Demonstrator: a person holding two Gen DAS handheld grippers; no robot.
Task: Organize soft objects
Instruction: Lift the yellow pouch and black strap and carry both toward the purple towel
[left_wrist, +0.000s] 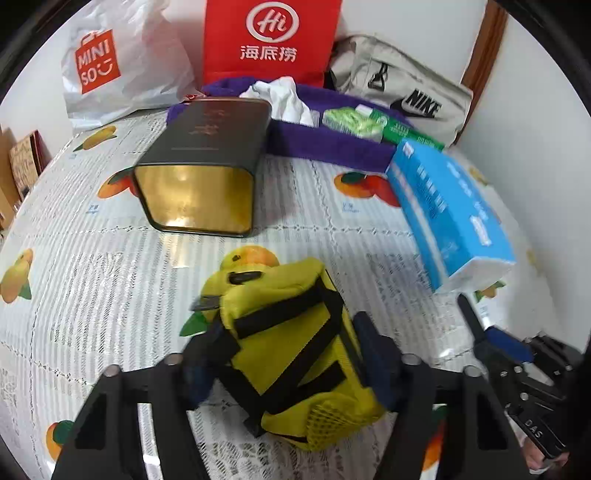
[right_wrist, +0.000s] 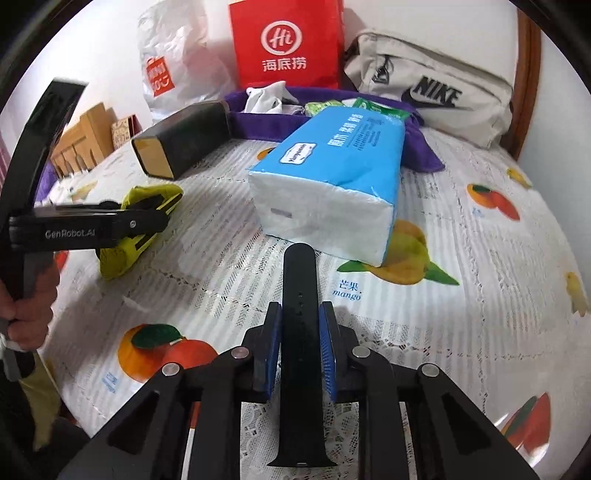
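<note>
The left claw (left_wrist: 291, 354) straddles the yellow pouch (left_wrist: 295, 354) on the desk (left_wrist: 110, 258) (pads look touching it); the right claw (right_wrist: 300, 343) grips a black strap (right_wrist: 299, 295), tissue pack (right_wrist: 332, 177) just ahead.

light: we see bright, even indoor light | glare: sheen on the gold tin end (left_wrist: 197, 199) | shadows: soft | blur: left gripper (left_wrist: 291, 363) fingers smeared | edges: strong fisheye bending, black corner vignette

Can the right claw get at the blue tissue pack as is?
Probably not: the right claw is shut on a black rubber watch strap. The blue plastic tissue pack lies just ahead, path unobstructed.
</note>
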